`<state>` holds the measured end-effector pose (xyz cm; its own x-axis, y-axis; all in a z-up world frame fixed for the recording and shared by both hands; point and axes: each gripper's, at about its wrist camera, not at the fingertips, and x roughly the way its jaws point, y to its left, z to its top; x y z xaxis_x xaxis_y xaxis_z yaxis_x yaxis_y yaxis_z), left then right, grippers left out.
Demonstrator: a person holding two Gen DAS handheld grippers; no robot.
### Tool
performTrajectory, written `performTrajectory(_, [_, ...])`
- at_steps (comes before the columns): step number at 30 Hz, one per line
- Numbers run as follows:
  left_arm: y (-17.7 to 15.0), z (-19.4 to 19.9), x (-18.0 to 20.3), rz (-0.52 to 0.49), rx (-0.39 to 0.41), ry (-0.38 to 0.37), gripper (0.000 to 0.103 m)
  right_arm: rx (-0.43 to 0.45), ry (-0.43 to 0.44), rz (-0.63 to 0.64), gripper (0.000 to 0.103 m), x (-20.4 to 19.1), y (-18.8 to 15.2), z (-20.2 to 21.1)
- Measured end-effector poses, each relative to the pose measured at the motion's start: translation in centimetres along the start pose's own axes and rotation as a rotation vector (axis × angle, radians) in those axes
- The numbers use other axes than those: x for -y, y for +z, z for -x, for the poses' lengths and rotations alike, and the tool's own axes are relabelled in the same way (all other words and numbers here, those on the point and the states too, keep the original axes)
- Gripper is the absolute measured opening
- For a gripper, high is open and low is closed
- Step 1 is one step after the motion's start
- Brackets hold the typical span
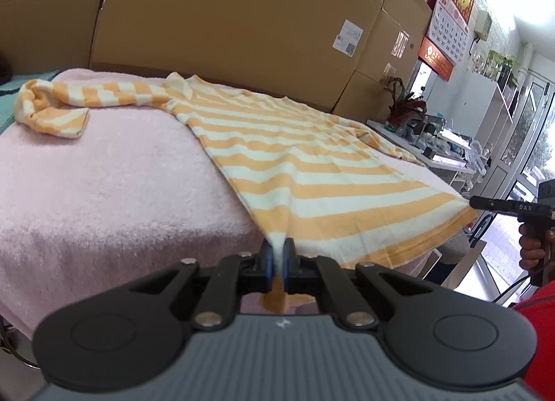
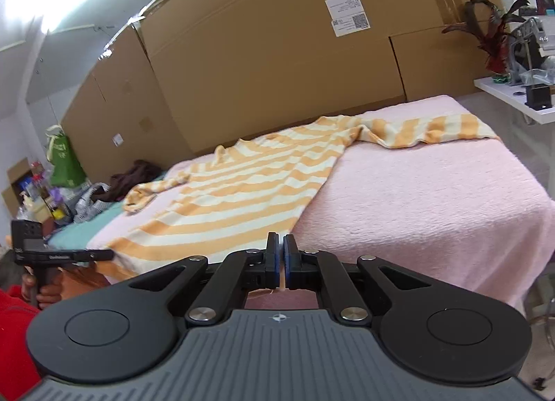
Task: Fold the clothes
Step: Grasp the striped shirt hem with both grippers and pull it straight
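Observation:
An orange-and-white striped long-sleeved shirt (image 1: 295, 158) (image 2: 236, 199) lies spread on a table covered with a pink towel (image 1: 121, 175) (image 2: 416, 199). Its hem hangs over the near edge. My left gripper (image 1: 277, 255) is shut on one hem corner, and cloth shows between its blue pads (image 1: 267, 258). From the right wrist view it (image 2: 107, 254) reaches in from the left. My right gripper (image 2: 280, 251) is shut on the other hem corner, where a thin strip of fabric shows between the pads. In the left wrist view its tip (image 1: 473, 202) meets that corner. Both sleeves lie crumpled at the far corners.
Tall cardboard boxes (image 1: 242, 19) (image 2: 277, 53) stand right behind the table. A white side table (image 2: 513, 95) with a red-leaved plant (image 1: 406, 102) is on the right. Dark clothes (image 2: 131, 175) and a green bag (image 2: 64, 161) lie at the left. A red sleeve (image 1: 541, 331) is close.

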<state>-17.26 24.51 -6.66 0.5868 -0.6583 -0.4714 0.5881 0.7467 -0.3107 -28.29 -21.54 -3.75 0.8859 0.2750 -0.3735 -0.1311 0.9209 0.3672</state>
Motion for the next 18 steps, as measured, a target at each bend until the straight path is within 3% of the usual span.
performTrajectory(5, [-2.0,-2.5,-0.8,0.018,-0.099,0.042,0.000,-0.109,-0.079,0.038,0.001,0.5,-1.3,-1.9])
performTrajectory(8, [-2.0,-2.1,-1.1,0.002,-0.102,0.058,0.000,-0.155,-0.129,0.036,0.002,0.8,-1.8,-2.5])
performTrajectory(15, [-0.4,1.7,-1.4,-0.148,-0.128,0.152,0.001,-0.020,-0.155,0.051,0.020,0.2,0.9,-3.0])
performTrajectory(17, [0.7,2.5,-0.8,-0.158,-0.053,0.122,0.003,0.007,-0.144,0.053,0.029,-0.1,1.6,-4.2])
performTrajectory(18, [1.3,2.4,-0.5,-0.148,-0.008,0.098,0.012,0.012,-0.136,0.049,0.029,-0.2,1.9,-5.2])
